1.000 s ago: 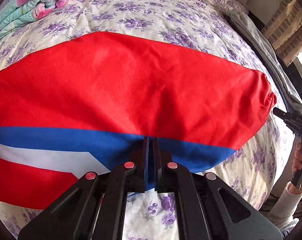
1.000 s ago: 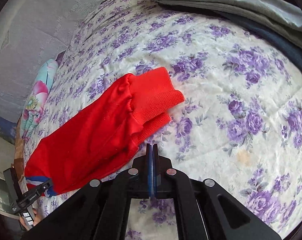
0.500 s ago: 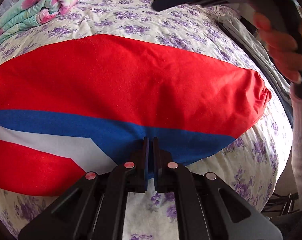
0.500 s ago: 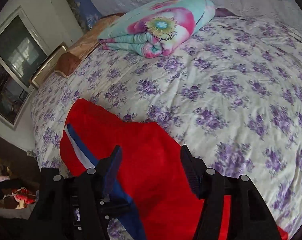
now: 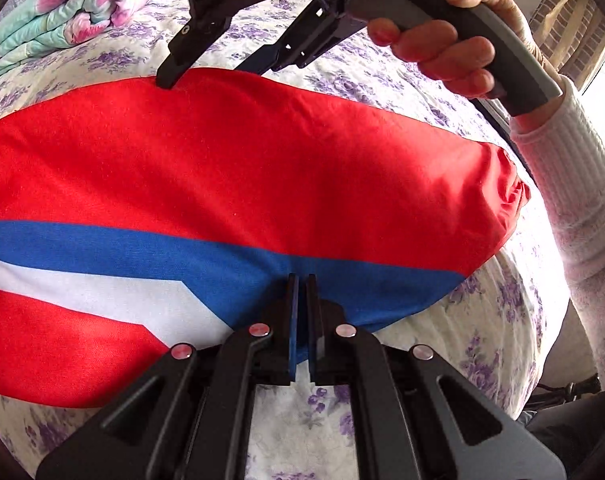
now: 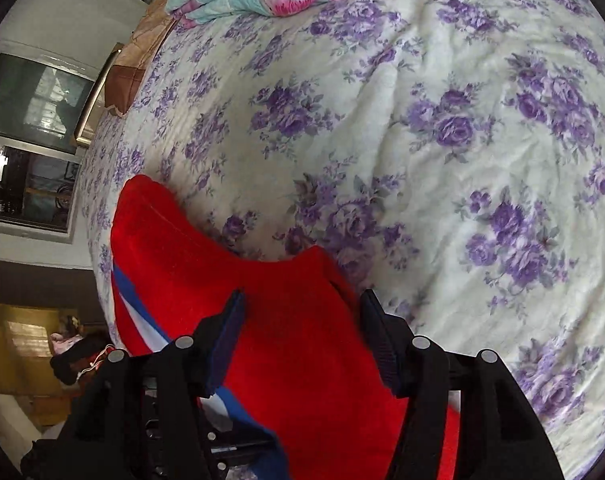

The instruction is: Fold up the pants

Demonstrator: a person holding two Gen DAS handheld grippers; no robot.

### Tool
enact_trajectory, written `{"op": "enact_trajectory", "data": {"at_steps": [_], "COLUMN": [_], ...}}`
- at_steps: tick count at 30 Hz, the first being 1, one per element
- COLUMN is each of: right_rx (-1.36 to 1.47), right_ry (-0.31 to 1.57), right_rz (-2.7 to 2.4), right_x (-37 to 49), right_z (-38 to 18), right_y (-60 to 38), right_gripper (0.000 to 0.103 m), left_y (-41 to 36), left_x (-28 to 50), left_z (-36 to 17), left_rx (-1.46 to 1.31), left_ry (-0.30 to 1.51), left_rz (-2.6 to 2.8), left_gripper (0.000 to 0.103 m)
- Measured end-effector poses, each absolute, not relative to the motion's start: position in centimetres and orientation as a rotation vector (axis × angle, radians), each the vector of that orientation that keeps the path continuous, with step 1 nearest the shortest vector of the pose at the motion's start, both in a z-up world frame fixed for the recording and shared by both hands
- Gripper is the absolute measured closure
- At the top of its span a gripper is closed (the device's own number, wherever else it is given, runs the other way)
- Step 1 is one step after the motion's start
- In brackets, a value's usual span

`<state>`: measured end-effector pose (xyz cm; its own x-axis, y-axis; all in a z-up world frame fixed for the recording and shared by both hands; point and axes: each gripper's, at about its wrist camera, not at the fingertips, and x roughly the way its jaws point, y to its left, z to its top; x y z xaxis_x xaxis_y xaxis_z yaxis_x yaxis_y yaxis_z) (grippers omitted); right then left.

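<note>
Holding the near hem, the left gripper (image 5: 302, 280) has its jaws pressed together on the blue band at the lower edge of the pants (image 5: 238, 168), low centre of the left wrist view. Judged purpose: to pin that edge against the bed (image 5: 498, 336) while the other tool works the far side.

Right gripper (image 6: 302, 312): jaws apart, straddling the red cloth at the lower centre of its own view, nothing clamped. In the left wrist view one fingertip sits at the far red edge, upper left of centre; whether it touches the cloth cannot be told. The right hand (image 5: 450, 44) grips the handle at upper right. Judgement: it is placed to take the far edge for a fold toward the held hem.

Condition of the pants: spread flat across the floral bedspread, mostly red, with a blue stripe and a white stripe along the lower left, and a gathered cuff at the right end. Surface smooth, few wrinkles. No fold is yet evident.

A rolled floral quilt (image 5: 74, 12) lies well apart at the upper left.
</note>
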<state>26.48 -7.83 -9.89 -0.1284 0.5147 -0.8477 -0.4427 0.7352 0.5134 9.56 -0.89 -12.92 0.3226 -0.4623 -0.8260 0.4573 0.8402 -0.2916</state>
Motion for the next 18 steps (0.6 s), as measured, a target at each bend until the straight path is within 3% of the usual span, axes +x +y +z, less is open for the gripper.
{"op": "enact_trajectory", "data": {"at_steps": [6,12,15,16,18], "right_rx": [-0.042,0.122,0.152,0.171,0.186], "right_ry": [1.424,1.401,1.331,1.298,1.241], "right_rz": [1.005,0.962,0.947,0.947,0.937], "right_x": [24.1,26.8,26.5,26.3,25.6], "right_z": [-8.2,-9.5,-8.7,-8.1,-7.0], "right_y": [-7.4,-7.4,-7.8,-8.4,-9.5], "right_gripper": [0.054,0.052,0.073,0.09,0.096], "left_y": [-1.1,-1.2,-1.0,-1.0,-0.9], "left_x": [9.6,9.8,9.9,9.9,9.9], "left_z": [-12.9,-13.0,-13.0,-13.0,-13.0], "left_rx": [0.002,-0.002,-0.014,-0.018,-0.018], "left_ry": [1.079,1.08,1.082,1.083,1.083], "left_rz": [-0.599,-0.601,-0.605,-0.606,-0.606], "left_gripper": [0.1,0.1,0.1,0.1,0.1]}}
